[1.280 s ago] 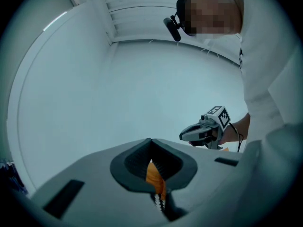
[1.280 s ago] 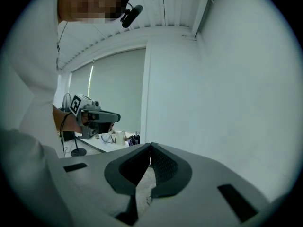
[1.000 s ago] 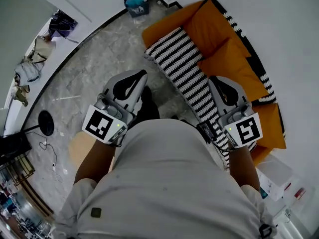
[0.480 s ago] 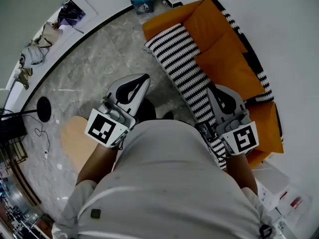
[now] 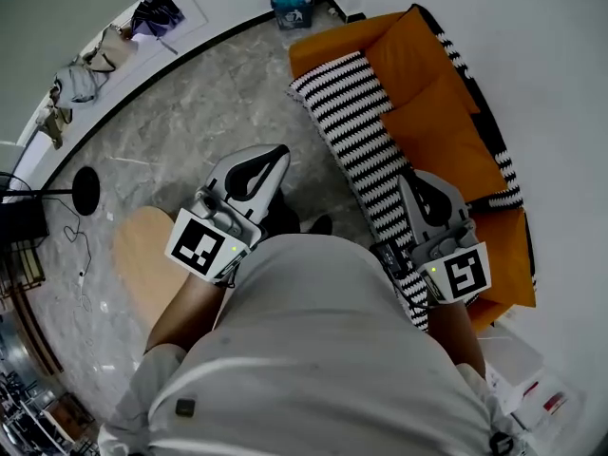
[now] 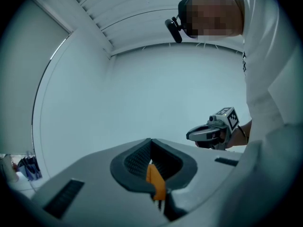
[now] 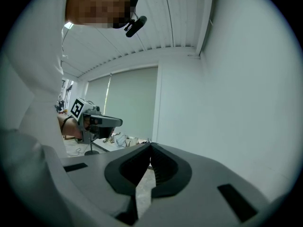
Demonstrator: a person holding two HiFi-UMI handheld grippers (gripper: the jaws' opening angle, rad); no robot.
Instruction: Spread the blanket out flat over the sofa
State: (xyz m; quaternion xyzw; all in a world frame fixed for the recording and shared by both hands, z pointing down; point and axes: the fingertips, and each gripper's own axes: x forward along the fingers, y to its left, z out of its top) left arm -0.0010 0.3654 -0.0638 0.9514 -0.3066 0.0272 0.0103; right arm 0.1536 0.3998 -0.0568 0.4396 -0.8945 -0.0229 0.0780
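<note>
1. Marble floor (image 5: 180,112) fills the left; an orange sofa (image 5: 446,131) runs down the upper right.
2. Striped blanket (image 5: 356,126) lies in a long strip along the sofa's floor-side edge.
3. Left gripper (image 5: 274,155), centre frame: jaws pressed together, empty.
4. Right gripper (image 5: 415,183), by the blanket's lower end: jaws pressed together too, holding nothing.

Head cam overhead, steeply down onto left gripper (image 5: 275,155) and right gripper (image 5: 410,180) — gripper cams close behind own jaws, level, each catching the other gripper.
</note>
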